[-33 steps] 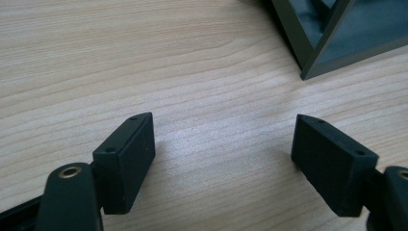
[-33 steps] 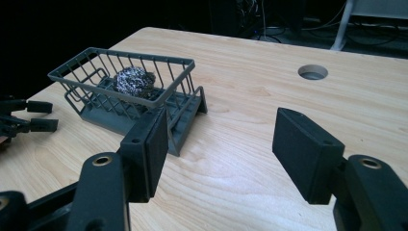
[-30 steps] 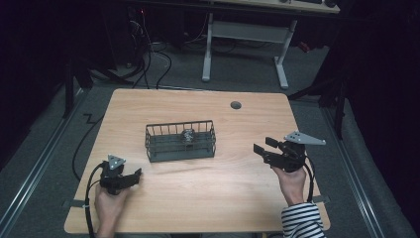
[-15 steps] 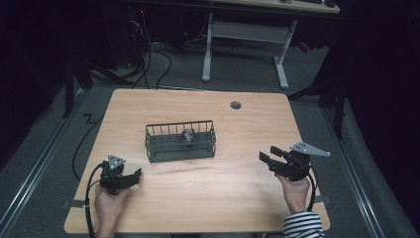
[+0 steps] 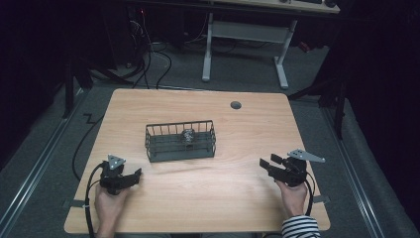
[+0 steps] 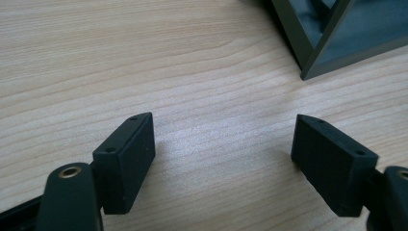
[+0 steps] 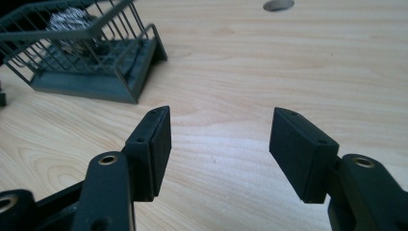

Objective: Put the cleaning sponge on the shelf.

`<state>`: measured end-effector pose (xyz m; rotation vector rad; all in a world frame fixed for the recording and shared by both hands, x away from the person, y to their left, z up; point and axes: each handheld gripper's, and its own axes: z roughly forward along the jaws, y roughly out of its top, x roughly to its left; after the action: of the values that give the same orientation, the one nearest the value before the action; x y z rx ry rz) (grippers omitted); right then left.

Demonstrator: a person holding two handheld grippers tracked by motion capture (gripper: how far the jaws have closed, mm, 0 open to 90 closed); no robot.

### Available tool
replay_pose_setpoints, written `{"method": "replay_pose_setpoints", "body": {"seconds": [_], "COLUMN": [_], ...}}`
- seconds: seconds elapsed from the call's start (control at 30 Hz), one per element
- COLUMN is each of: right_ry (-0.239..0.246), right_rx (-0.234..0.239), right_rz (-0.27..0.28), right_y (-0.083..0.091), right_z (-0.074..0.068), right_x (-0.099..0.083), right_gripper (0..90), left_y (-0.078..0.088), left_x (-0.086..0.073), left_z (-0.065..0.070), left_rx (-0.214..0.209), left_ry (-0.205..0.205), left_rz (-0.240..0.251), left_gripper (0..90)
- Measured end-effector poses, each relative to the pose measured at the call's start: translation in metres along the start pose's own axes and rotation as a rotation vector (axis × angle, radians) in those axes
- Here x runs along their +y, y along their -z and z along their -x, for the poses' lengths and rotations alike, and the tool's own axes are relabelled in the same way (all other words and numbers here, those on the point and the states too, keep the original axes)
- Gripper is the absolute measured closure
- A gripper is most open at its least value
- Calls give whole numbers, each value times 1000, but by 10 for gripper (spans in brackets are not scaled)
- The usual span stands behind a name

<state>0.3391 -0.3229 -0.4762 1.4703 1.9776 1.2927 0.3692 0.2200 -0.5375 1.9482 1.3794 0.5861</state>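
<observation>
Both tongs are sitting low at the near edge of the bench (image 5: 198,203), well apart from each other. The left tongs (image 5: 130,177) are spread wide with nothing but bare wood between the pads, and the corner of the wire basket (image 5: 180,142) shows just ahead of them in the left gripper view. The right tongs (image 5: 266,164) have just been closing a bit but are still gaping, also empty; their jaws point roughly toward the basket. Inside the basket there's a crumpled shiny ball (image 7: 72,21), looks like a steel scourer or foil, lying toward the middle-right of it.

What I'd worry about: the basket walls are thin upright wires, and going in from the side means a pad could easily catch a wire and shove the whole basket across the bench instead of reaching the ball. It looks light, so it probably slides easily. The ball itself seems squishy and springy, so a shallow pinch could just pluck a few strands or let it pop out. Coming in from above over the rim looks safer to me.
</observation>
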Motion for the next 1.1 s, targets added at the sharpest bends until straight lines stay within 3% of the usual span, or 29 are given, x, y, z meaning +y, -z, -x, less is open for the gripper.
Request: {"method": "replay_pose_setpoints", "body": {"seconds": [0.17,0.4,0.63,1.1], "right_ry": [-16,-1,61,112], "right_rx": [-15,-39,-86,-132], "right_rz": [-34,-66,-117,-181], "right_y": [-8,-20,-33,-44], "right_z": [2,4,1,0], "right_x": [-11,-20,-28,-36], "right_gripper": [407,405,393,375], "left_y": [0,0,0,0], "left_x": [0,0,0,0], "left_z": [0,0,0,0], "left_rx": [0,0,0,2], "left_ry": [0,-3,-2,1], "left_rz": [0,-2,-2,0], "left_gripper": [240,240,240,240]}}
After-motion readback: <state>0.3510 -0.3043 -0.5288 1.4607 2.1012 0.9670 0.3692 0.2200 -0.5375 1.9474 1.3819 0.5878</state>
